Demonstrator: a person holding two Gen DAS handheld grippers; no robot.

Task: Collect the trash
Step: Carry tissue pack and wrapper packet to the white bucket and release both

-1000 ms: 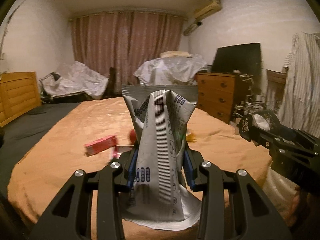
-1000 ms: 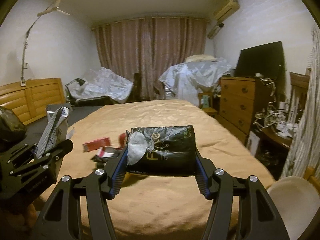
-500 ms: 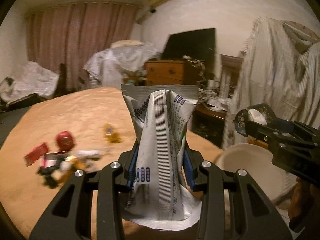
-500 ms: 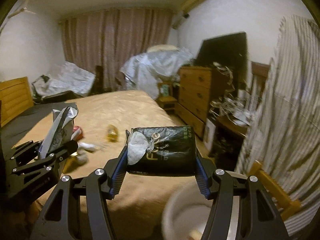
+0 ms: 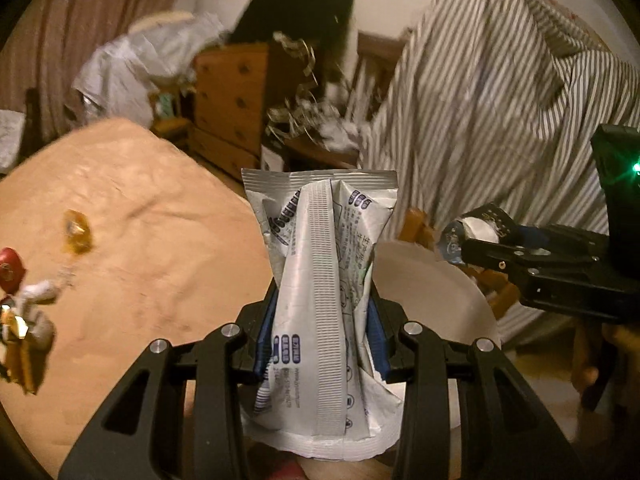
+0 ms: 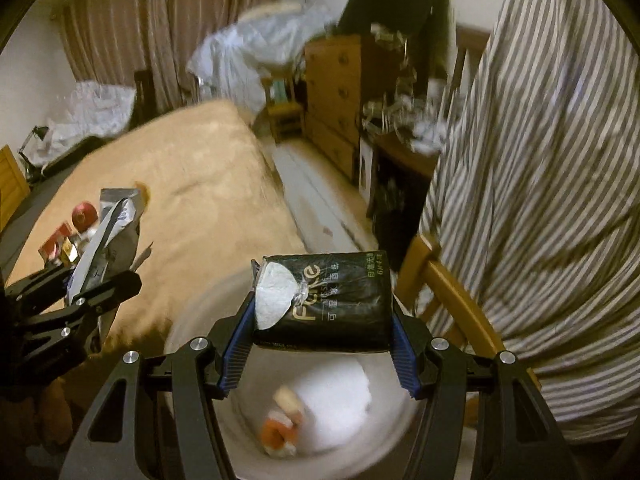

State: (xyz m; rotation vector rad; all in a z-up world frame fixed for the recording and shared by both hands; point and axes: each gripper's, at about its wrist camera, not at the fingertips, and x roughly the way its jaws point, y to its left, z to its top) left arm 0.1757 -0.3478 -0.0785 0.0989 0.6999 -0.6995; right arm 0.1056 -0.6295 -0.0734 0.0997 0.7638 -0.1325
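My left gripper is shut on a crumpled silver wrapper that stands upright between its pads, at the bed's edge beside a white bin. My right gripper is shut on a black tissue pack with white paper poking out, right above the bin. Orange and white trash lies inside the bin. The right wrist view also shows the left gripper and its wrapper at the left. The left wrist view shows the right gripper at the right.
More trash lies on the orange bedspread: a red round piece, a yellow wrapper and small boxes. A wooden chair draped in striped cloth stands right of the bin. A wooden dresser is behind.
Both grippers have swung right, away from the bed's middle toward the white bin. The bin now lies under the right gripper. Both grips are unchanged.
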